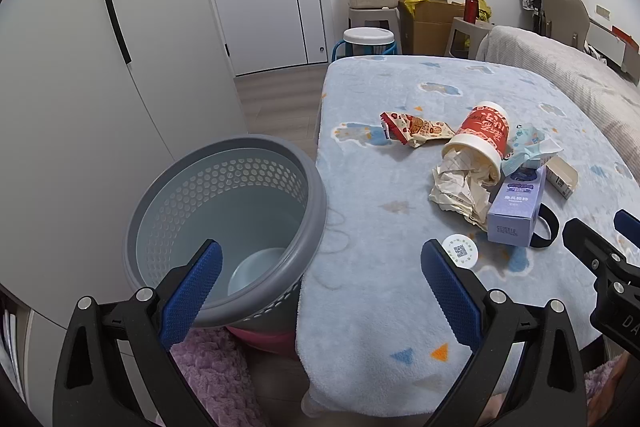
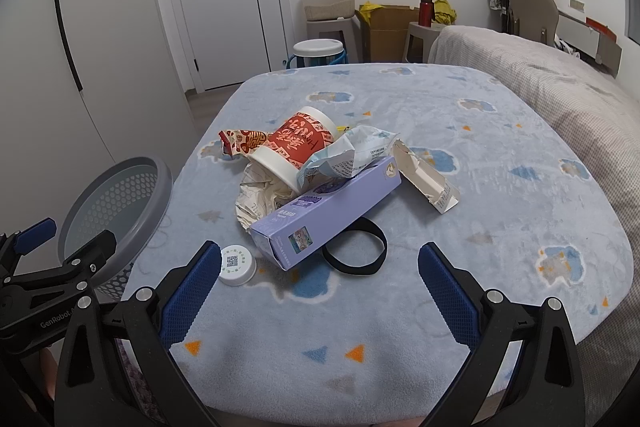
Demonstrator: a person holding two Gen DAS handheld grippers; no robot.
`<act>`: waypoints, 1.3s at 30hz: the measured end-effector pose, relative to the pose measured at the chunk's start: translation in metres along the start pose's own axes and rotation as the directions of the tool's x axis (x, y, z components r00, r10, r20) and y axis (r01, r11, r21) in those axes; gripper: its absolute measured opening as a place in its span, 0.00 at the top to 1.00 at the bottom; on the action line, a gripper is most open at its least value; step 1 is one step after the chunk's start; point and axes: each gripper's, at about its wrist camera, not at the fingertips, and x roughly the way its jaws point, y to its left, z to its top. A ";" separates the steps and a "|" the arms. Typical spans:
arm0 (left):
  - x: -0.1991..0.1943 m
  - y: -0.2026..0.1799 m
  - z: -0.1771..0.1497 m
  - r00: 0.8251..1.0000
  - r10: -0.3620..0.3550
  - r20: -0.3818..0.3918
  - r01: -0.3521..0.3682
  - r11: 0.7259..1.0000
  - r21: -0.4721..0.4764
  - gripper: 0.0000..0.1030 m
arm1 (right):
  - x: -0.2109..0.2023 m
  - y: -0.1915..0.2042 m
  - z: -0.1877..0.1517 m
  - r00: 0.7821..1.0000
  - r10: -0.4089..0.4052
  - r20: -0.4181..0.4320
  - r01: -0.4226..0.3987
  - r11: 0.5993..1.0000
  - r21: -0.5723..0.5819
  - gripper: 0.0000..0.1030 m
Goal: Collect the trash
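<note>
Light: even, cool indoor light, soft shadows
Glare: none
Focus: sharp centre (slight softness outward)
Edges: strong fisheye bending, black corners in both views

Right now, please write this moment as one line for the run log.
left claw: open, empty, near bin | right claw: open, empty, before purple box | trash on table: uncollected

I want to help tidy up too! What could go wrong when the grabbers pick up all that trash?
The red cup lies on its side with crumpled paper spilling out, so lifting it may scatter paper. The purple box has the blue wrapper leaning on it; pulling the box might drag that along. The gray bin sits off the table edge, so a dropped piece could miss it. Both the left gripper and right gripper are open, holding nothing.
</note>
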 end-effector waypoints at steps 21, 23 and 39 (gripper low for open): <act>0.015 -0.012 -0.006 0.999 -0.030 -0.034 0.031 0.999 0.016 0.07 | -0.002 -0.011 -0.001 1.000 0.014 -0.009 -0.014 1.000 0.014 0.06; 0.021 -0.017 -0.008 0.998 -0.039 -0.040 0.039 0.999 0.019 0.08 | -0.002 -0.016 -0.002 1.000 0.019 -0.014 -0.019 1.000 0.023 0.06; 0.070 -0.083 -0.017 0.982 -0.156 -0.110 0.170 0.978 0.123 0.08 | 0.001 -0.075 -0.014 0.998 -0.001 -0.062 0.010 0.988 0.151 0.06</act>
